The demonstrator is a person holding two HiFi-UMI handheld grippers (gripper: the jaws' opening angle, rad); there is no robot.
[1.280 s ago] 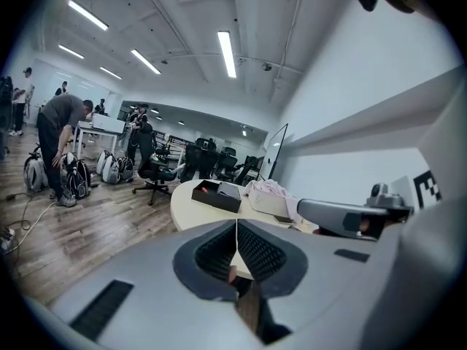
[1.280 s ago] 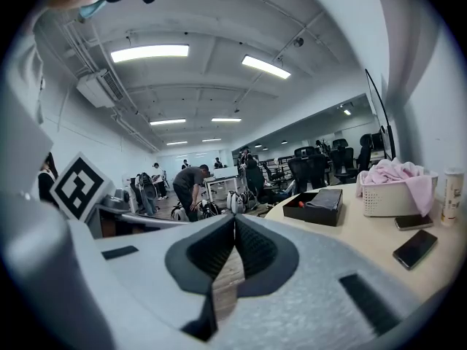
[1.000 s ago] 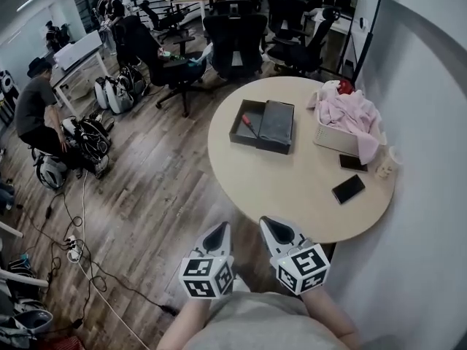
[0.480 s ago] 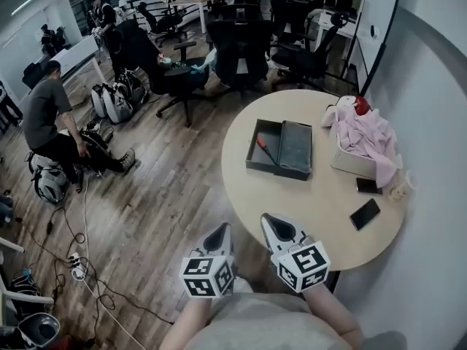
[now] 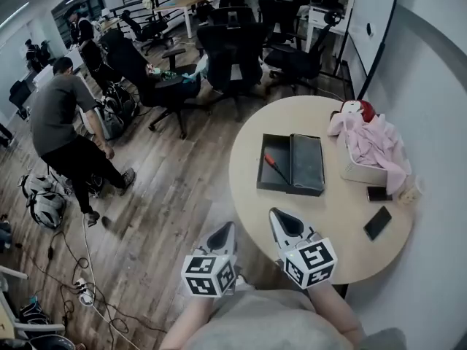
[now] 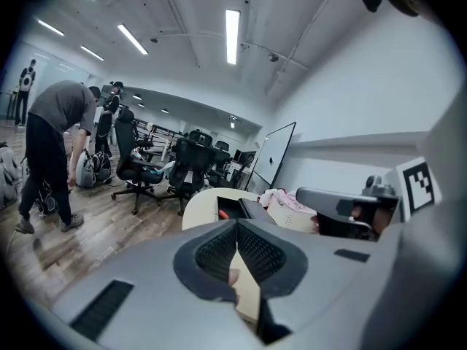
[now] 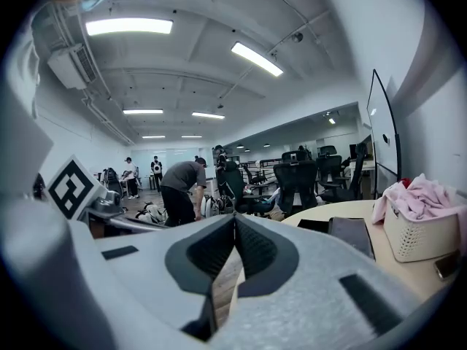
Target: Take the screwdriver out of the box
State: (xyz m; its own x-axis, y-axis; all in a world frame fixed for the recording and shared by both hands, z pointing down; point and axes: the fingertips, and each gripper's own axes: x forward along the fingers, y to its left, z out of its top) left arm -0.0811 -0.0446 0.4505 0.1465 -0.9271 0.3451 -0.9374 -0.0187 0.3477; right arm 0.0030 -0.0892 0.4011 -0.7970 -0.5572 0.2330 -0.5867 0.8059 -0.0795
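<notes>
Two empty clenched tools, left tool point(image 5: 226, 227), right tool point(image 5: 276, 214), screwdriver point(image 5: 276, 168) inside box point(image 5: 290, 189)

The left gripper point(image 6: 236, 232) is aimed at a round table point(image 6: 198, 204), its jaws pressed together with nothing between them. On the table sits a dark box point(image 6: 252, 208) with a red-handled screwdriver point(image 6: 224, 214) at its left side and a pink cloth point(image 6: 281, 197) heaped just right of it. Office chairs point(image 6: 193, 166) stand behind the table, and a person point(image 6: 55, 144) bends over well to its left.

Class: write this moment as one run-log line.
left claw: shut, empty | right claw: shut, empty | screwdriver: in box, untouched
</notes>
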